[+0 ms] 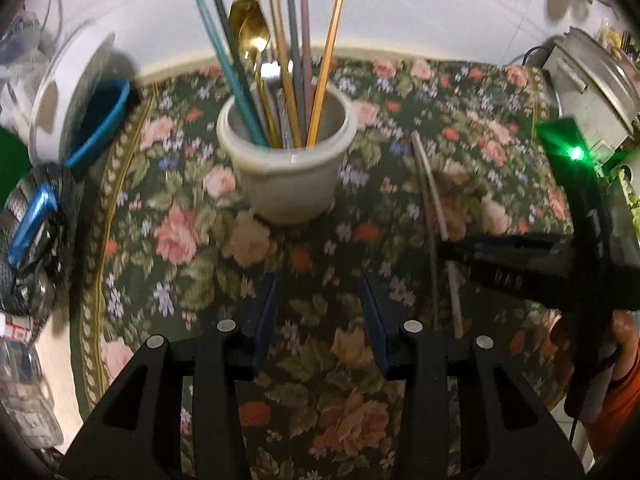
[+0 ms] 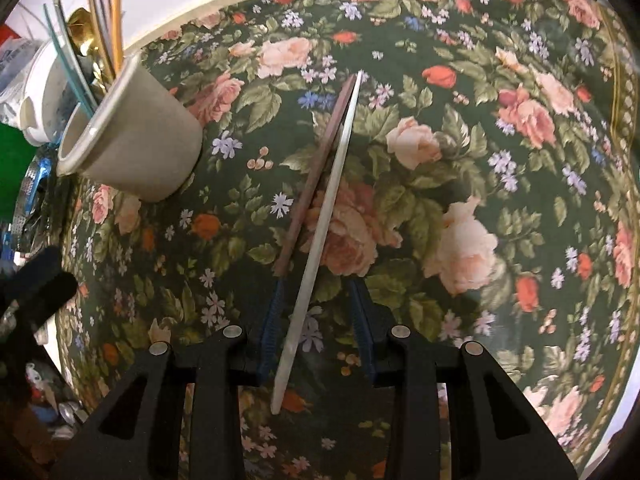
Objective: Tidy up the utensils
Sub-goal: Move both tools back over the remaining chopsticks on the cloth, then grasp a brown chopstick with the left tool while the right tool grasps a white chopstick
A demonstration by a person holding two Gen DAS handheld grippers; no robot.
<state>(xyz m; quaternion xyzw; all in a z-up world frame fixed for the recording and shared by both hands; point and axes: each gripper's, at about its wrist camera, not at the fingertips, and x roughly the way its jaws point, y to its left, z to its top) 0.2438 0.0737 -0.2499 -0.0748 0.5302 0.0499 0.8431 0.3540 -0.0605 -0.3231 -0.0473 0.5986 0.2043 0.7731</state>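
Note:
A cream cup (image 1: 288,176) stands on the floral cloth and holds several coloured chopsticks and a gold spoon (image 1: 252,32). My left gripper (image 1: 320,284) hovers in front of the cup, open, with only cloth between its fingers. To the right lie a brownish chopstick (image 1: 426,208) and a white chopstick (image 1: 448,240), with my right gripper (image 1: 452,254) over them. In the right wrist view the white chopstick (image 2: 328,216) runs between the fingers of my right gripper (image 2: 317,284), which is open and does not press on it. The brownish chopstick (image 2: 316,172) ends by the left fingertip. The cup (image 2: 136,148) is at the left.
A white container (image 1: 68,92) and a blue basket (image 1: 100,120) sit at the table's left edge, above a blue-handled metal item (image 1: 32,224). A metal pot (image 1: 592,92) stands at the back right. A hand (image 1: 624,340) holds the right gripper. A white wall is behind the table.

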